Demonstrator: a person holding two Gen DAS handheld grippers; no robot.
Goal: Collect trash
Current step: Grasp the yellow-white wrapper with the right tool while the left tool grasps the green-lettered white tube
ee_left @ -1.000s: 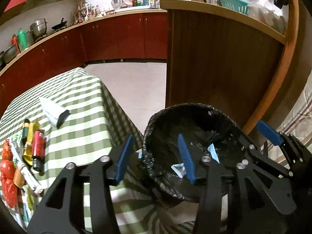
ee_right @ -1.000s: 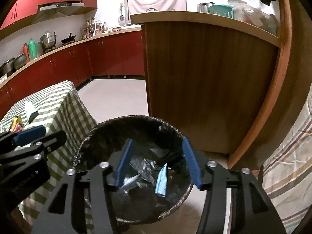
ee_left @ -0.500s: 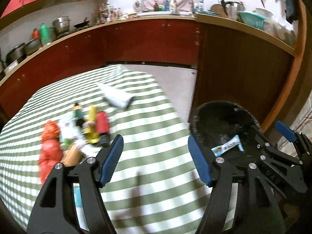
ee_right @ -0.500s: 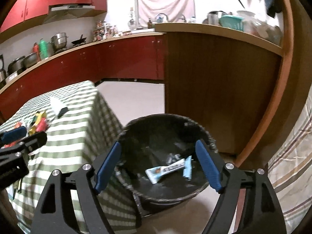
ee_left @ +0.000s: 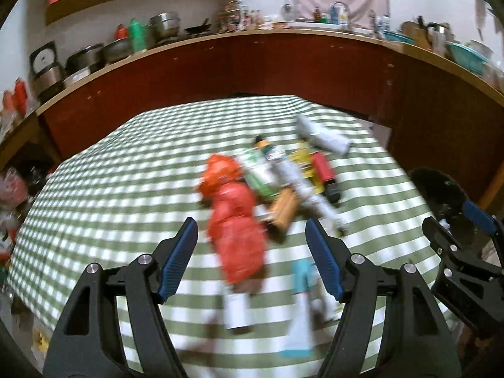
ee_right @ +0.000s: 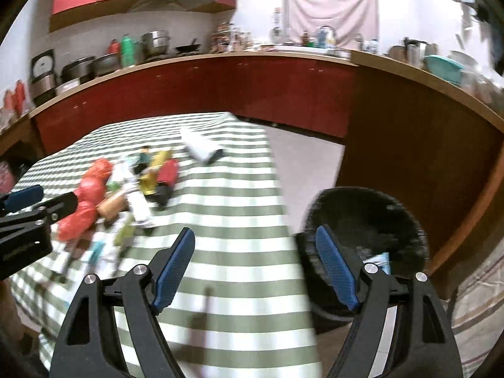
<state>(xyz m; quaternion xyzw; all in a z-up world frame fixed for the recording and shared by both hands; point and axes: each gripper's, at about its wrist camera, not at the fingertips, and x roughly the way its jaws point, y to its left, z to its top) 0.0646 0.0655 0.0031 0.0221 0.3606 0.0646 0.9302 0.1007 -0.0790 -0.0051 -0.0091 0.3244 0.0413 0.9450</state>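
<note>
I have both sets of jaws apart and empty, having just widened: left gripper (ee_left: pixel 252 252) over the trash pile (ee_left: pixel 267 195) on the desk (ee_left: pixel 126 189), right gripper (ee_right: pixel 253 264) beside the bin (ee_right: pixel 371 214). The wrappers overlap, so I risk pinching two or dragging one off.

Both wrist views angled down, shared checked table (ee_left: pixel 110 189) and bin (ee_right: pixel 371 217), somewhat blurred

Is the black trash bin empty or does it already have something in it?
Not empty. In the right wrist view, a light blue wrapper lies inside the black-lined trash bin beside the table; how full is unclear.
</note>
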